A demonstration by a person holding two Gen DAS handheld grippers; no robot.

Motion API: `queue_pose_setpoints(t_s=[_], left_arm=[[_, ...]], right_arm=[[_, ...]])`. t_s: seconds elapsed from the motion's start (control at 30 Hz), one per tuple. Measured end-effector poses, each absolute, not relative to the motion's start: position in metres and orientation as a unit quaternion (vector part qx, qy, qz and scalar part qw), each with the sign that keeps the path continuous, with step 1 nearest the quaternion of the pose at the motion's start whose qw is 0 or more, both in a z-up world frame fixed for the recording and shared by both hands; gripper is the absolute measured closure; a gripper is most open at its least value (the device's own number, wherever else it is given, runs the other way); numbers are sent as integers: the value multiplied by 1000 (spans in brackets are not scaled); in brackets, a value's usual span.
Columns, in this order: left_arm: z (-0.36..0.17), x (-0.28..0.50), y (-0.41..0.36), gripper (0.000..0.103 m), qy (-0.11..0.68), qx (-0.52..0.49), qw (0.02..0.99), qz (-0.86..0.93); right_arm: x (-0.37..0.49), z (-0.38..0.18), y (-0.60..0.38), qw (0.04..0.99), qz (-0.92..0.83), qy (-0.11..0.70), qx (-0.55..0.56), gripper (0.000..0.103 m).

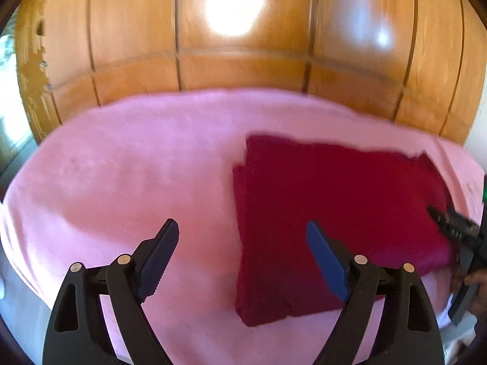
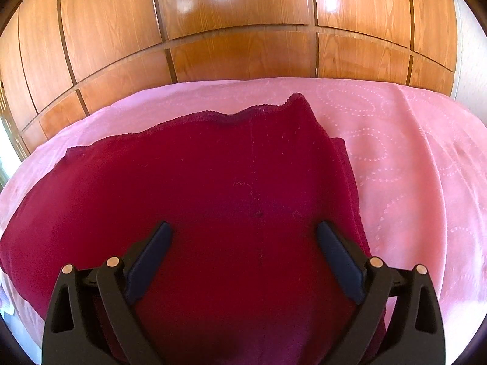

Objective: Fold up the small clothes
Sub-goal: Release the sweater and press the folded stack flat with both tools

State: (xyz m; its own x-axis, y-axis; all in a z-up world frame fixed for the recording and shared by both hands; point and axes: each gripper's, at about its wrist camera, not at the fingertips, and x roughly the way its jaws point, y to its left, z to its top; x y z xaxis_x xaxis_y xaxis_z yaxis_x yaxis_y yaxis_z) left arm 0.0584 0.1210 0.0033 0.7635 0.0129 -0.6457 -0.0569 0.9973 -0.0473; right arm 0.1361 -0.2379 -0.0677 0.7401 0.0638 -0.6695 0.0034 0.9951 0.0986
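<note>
We note the left wrist view is motion-blurred, and the maroon garment [image 2: 194,194] runs off the right wrist view's lower edge. It lies folded on the pink blanket [image 2: 411,164]. Right gripper [image 2: 245,231] gapes wide directly over it, empty; left gripper [image 1: 242,231] gapes wide, empty, at its left edge.

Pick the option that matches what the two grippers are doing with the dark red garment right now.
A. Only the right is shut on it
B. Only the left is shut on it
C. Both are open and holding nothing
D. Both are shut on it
C: the left gripper and the right gripper both show fingers spread wide apart, with the dark red garment lying flat on the pink cover.
</note>
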Motion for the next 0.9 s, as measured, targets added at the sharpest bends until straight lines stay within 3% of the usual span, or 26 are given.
queue_pose_setpoints(t_s=[0.47,0.53,0.67,0.73,0.9], left_arm=[[4,55,125,19,351,-28,936,21],[1,56,126,28,356,-27,934,18],[-9,62,130,35,380,-49,924,3],[-11,61,137,45,386,-71,919,-18],[-19,52,162,45,381,-134,911,-85]], right_arm=[[134,-69,-236,935,13,351,44,6],[134,-69,-236,935,13,352,44,6],[133,-68,-235,935,12,351,44,6],[133,-68,-235,935,12,351,44,6],[133,-68,-234,936,12,348,44,6]])
